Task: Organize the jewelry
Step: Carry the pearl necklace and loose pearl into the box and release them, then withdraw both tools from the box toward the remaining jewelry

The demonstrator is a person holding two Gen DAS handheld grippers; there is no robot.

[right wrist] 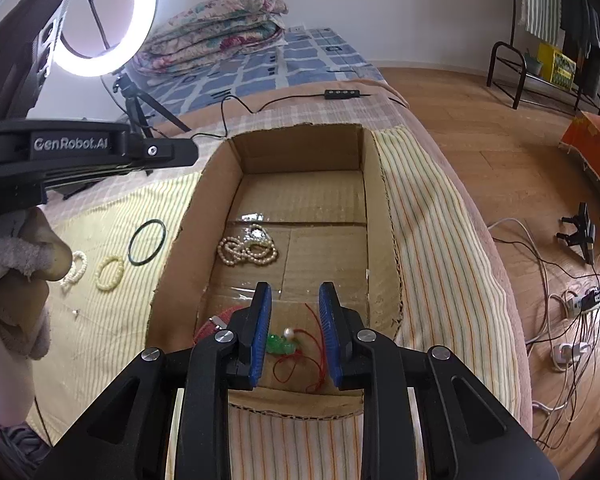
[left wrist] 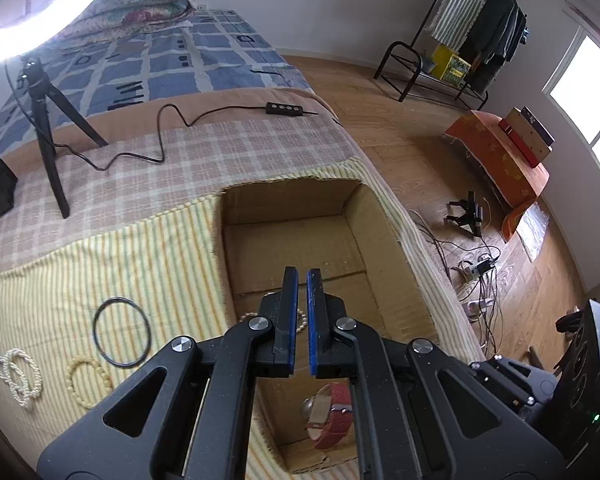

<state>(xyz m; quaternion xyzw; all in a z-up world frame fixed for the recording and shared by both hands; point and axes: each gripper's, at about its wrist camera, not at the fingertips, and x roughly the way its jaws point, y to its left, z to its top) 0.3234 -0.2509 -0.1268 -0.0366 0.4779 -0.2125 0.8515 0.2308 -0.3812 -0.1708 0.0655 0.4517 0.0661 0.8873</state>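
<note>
Jewelry is partly sorted: beneath the released right gripper [right wrist: 295, 300], a green pendant on red cord [right wrist: 281, 345] lies in the cardboard box [right wrist: 300, 148], pearls [right wrist: 247, 251] farther in. The left gripper [left wrist: 302, 284] hovers nearly clenched, empty. Black ring [left wrist: 121, 333], cream bracelet [left wrist: 88, 382] and white pearl strand [left wrist: 18, 374] wait outside.

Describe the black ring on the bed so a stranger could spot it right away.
Find the cardboard box sunk into the striped cloth. Left of the box lie three loose pieces; nearest the box is the black ring. It is thin, plain and dark, while the cream bracelet and pearl strand are beaded.
</note>
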